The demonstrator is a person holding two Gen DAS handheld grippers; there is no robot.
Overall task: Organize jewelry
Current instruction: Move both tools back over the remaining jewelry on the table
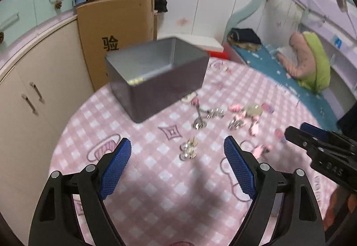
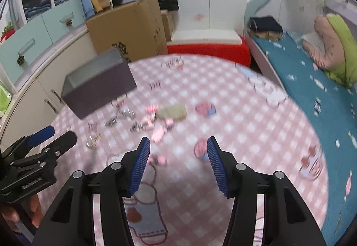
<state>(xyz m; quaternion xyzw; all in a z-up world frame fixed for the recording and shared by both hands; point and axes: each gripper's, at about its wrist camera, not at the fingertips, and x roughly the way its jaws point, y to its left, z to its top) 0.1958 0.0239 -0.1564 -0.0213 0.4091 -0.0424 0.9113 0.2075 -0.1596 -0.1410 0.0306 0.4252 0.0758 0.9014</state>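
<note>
A grey metal box (image 1: 156,74) stands open on the pink checked tablecloth (image 1: 156,179), with a gold piece (image 1: 136,81) inside. Silver jewelry (image 1: 189,150) lies just ahead of my open, empty left gripper (image 1: 177,147). More silver and pink pieces (image 1: 241,114) are scattered to the right of the box. My right gripper (image 2: 178,147) is open and empty above the cloth, near small pink pieces (image 2: 159,134). The box (image 2: 98,85) sits at its far left. Each gripper shows in the other's view: the right one (image 1: 296,134) and the left one (image 2: 60,136).
A cardboard box (image 1: 116,31) and beige cabinets (image 1: 33,101) stand behind and left of the table. A bed with a blue cover (image 2: 312,80) and a green and pink cushion (image 2: 334,40) lies to the right. A red and white box (image 2: 207,45) is beyond the table.
</note>
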